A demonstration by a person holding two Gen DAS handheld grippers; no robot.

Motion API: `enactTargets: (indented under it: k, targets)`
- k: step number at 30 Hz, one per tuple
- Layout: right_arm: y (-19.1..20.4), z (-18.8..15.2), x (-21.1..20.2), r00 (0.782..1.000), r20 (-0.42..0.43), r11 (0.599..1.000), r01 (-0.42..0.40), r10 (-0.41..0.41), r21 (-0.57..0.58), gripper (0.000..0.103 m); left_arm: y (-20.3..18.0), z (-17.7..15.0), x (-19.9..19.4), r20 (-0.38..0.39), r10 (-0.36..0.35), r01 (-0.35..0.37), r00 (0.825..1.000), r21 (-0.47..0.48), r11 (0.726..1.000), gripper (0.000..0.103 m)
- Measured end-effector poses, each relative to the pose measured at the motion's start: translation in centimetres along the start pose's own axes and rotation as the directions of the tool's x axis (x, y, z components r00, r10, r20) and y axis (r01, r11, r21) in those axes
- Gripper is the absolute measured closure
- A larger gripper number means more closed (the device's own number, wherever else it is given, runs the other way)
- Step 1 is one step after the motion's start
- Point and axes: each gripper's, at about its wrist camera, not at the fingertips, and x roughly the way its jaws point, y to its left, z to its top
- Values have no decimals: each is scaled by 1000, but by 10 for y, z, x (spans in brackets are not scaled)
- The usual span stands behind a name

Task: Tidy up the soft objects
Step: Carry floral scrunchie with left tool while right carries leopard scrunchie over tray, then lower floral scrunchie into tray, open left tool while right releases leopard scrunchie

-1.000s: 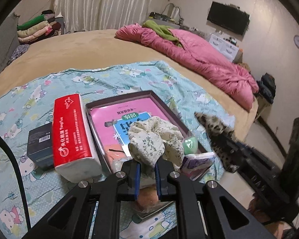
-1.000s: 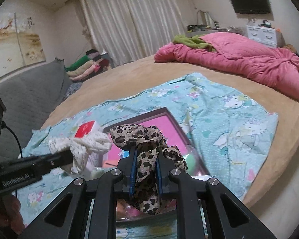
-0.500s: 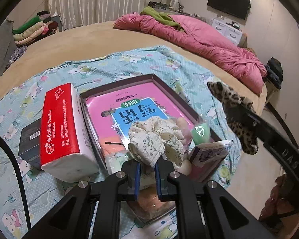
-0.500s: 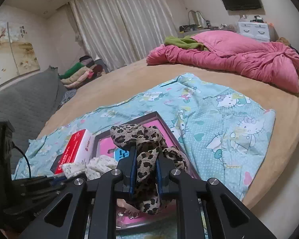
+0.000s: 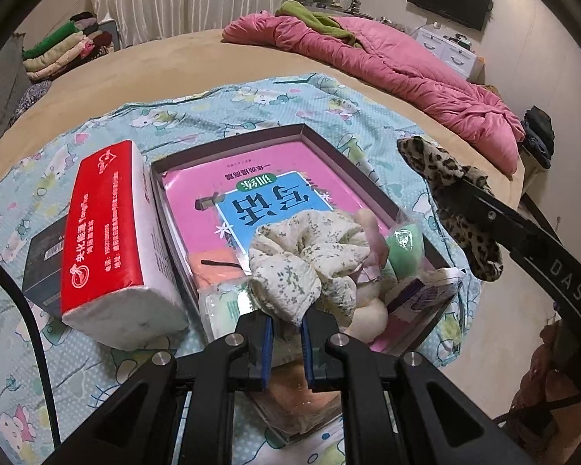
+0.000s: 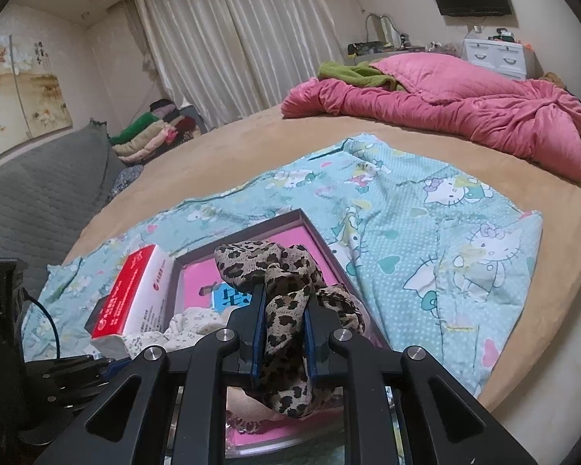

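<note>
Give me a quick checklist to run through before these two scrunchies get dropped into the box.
1. Left gripper shut on the floral scrunchie: ok.
2. Right gripper shut on the leopard scrunchie: ok.
3. Floral scrunchie over the box: ok, it hangs above the near end.
4. Leopard scrunchie over the box: ok in the right wrist view; beside the right wall in the left one.
5. Free room in the box: not ok at the near end, crowded with small items; the pink book further back is bare.
6. Tissue pack clear of the box: ok, it lies outside the left wall.
</note>
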Motion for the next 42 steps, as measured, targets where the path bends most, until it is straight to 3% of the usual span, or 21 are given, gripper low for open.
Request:
enactTargets:
  k: [26, 30, 36, 42]
  targets:
    - [5, -16, 44, 994, -109, 999, -34, 32, -16, 79, 7, -1, 4, -5, -4, 4, 1000, -16, 1000, 90]
    - [5, -16, 43, 994, -103, 999, -47, 46, -7, 68, 8, -2, 4, -2, -6, 5, 1000, -17, 1000, 90]
    - [6, -17, 40, 993, -96, 998, -68, 68, 3, 64, 8, -2, 5, 1, -11, 11, 1000, -21, 1000, 90]
    - [2, -16, 36, 993, -88, 996, -81, 84, 34, 53, 11, -2, 4, 5, -32, 32, 999, -35, 999, 90]
